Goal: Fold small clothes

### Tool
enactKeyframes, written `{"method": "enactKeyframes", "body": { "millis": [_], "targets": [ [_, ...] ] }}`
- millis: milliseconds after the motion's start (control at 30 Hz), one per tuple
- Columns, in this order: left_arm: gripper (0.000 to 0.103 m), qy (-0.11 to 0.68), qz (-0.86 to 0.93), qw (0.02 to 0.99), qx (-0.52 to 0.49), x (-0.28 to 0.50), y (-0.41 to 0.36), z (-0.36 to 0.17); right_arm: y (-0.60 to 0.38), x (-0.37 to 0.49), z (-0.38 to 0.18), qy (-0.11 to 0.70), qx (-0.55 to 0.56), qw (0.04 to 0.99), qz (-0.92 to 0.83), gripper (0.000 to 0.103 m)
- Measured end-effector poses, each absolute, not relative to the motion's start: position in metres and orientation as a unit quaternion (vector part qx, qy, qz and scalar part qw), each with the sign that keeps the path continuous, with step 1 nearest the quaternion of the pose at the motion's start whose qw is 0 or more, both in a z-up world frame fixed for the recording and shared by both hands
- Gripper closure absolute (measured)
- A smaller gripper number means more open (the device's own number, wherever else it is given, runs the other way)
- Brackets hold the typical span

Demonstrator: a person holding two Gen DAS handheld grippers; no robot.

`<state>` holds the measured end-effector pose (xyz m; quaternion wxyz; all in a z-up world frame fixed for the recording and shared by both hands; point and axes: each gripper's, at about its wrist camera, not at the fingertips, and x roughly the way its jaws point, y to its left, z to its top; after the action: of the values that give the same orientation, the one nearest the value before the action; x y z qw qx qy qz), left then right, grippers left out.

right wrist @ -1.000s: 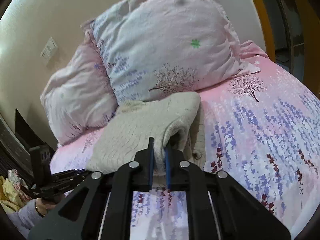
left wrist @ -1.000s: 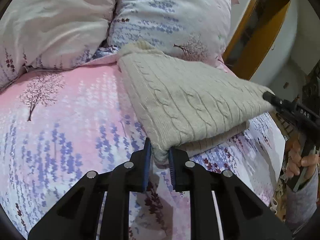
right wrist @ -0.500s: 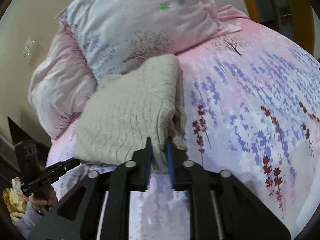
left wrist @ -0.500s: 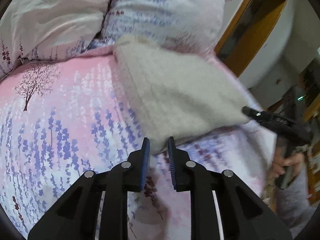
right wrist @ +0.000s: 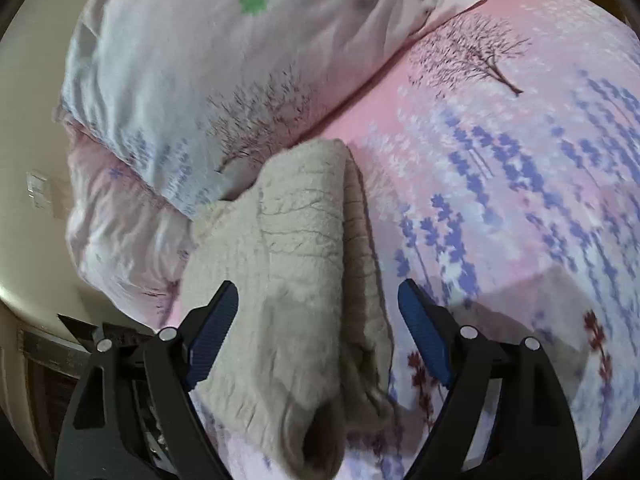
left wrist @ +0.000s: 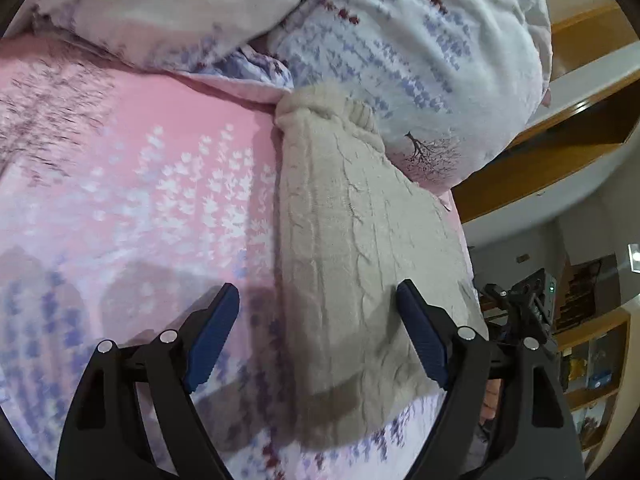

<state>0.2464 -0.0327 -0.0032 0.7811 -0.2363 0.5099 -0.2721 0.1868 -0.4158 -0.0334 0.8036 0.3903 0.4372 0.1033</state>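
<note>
A cream cable-knit sweater lies folded on the pink floral bed, its far end against the pillows. My left gripper is open and empty, its jaws wide apart over the sweater's near left edge. The sweater also shows in the right wrist view, folded double with a thick near corner. My right gripper is open and empty, jaws spread just above the sweater's near right part. Neither gripper holds the cloth.
Two floral pillows lie at the head of the bed behind the sweater. The pink bedsheet stretches to the left. A wooden door frame and shelves stand past the bed's right edge.
Both grippers were shut on the sweater's near corners. They have let go and opened wide, and both have moved forward over the sweater, which now lies flat on the bed.
</note>
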Motion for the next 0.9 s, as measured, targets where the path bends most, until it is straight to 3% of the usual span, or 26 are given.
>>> {"method": "enactKeyframes", "body": {
  "millis": [100,133,200,267,367,433,533,767,900],
  "targets": [
    [0.022,0.506,-0.268,0.788,-0.227,0.251,-0.041,-0.002,-0.411,0.190,-0.037,0.432,0.388,0.806,0.113,0.026],
    [0.022,0.503,-0.266,0.791,-0.227,0.251,-0.043,-0.002,-0.409,0.192,-0.039,0.434,0.393,0.801,0.126,0.035],
    [0.026,0.496,-0.264,0.800,-0.211,0.249,-0.048,-0.002,-0.404,0.192,-0.042,0.435,0.386,0.803,0.127,0.042],
    [0.037,0.496,-0.272,0.799,-0.204,0.249,-0.054,-0.003,-0.401,0.192,-0.043,0.433,0.378,0.808,0.130,0.058],
    [0.049,0.502,-0.278,0.781,-0.245,0.255,-0.057,-0.007,-0.399,0.191,-0.044,0.419,0.387,0.809,0.143,0.071],
    [0.061,0.497,-0.288,0.776,-0.261,0.258,-0.052,-0.007,-0.398,0.187,-0.041,0.412,0.389,0.811,0.146,0.074],
    [0.067,0.484,-0.314,0.772,-0.266,0.253,-0.045,-0.001,-0.393,0.181,-0.029,0.390,0.401,0.812,0.168,0.076],
    [0.067,0.429,-0.340,0.802,-0.238,0.205,0.019,0.044,-0.326,0.173,-0.004,0.388,0.355,0.812,0.252,0.077],
    [0.066,0.435,-0.292,0.820,-0.231,0.192,0.071,0.032,-0.282,0.178,-0.021,0.416,0.312,0.811,0.268,0.077]
  ]
}}
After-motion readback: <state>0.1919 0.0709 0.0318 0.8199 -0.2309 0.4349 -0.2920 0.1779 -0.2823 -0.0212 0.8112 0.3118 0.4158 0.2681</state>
